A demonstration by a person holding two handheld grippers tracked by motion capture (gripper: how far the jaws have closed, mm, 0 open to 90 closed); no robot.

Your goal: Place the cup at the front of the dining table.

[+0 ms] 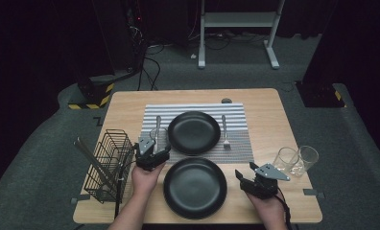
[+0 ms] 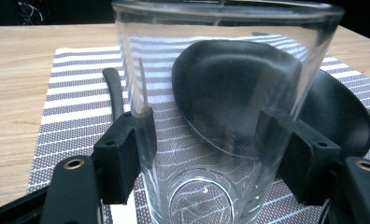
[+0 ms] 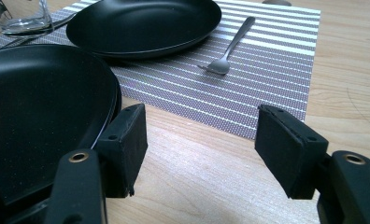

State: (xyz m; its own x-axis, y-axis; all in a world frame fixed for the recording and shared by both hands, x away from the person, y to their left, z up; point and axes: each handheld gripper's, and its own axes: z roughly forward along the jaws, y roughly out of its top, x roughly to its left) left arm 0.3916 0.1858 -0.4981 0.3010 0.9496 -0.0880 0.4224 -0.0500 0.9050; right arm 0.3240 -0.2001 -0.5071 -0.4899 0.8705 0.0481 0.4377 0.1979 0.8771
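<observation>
My left gripper (image 1: 154,151) is shut on a clear drinking glass (image 2: 220,107), its black pads (image 2: 123,156) pressed on both sides. The glass (image 1: 160,137) stands upright over the near left corner of the striped placemat (image 1: 236,146), beside a knife (image 1: 158,123). A black plate (image 1: 194,132) lies on the placemat with a fork (image 1: 224,130) to its right. A second black plate (image 1: 195,188) lies on the bare wood in front. To its right, my right gripper (image 1: 245,170) stands open over the table; nothing is between its jaws, and the left one is close to that plate's rim (image 3: 110,93).
Two more clear glasses (image 1: 296,159) stand at the table's right edge, just beyond the right gripper. A black wire basket (image 1: 109,165) with long utensils sits at the left edge. Beyond the table are a dark floor, cables and a white frame (image 1: 236,21).
</observation>
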